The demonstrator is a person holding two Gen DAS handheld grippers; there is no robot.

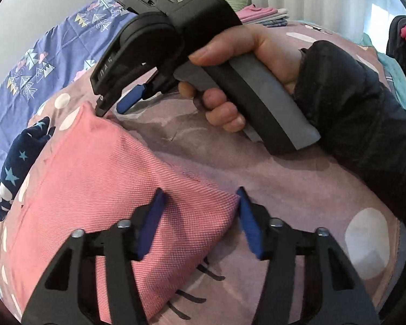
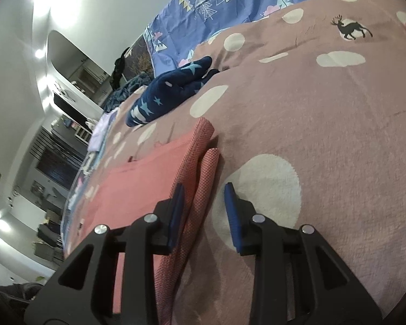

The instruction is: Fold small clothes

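A pink knit garment [image 1: 108, 176] lies folded on the mauve dotted bedspread [image 1: 284, 189]. My left gripper [image 1: 200, 211] stands open over its near right corner; the cloth tip lies between the blue pads without being pressed. In the left wrist view my right gripper [image 1: 111, 110], held by a hand [image 1: 257, 54] in a black sleeve, touches down at the garment's far corner. In the right wrist view the right gripper [image 2: 204, 211] is open; the pink garment's [image 2: 138, 189] doubled edge lies between its fingers, close to the left pad and apart from the right one.
A navy star-print garment [image 1: 19, 159] [image 2: 170, 92] lies crumpled beyond the pink one. A blue quilt [image 1: 40, 54] with tree prints covers the far side of the bed. A stack of folded clothes [image 1: 262, 13] sits at the back. The bedspread [image 2: 311, 135] stretches to the right.
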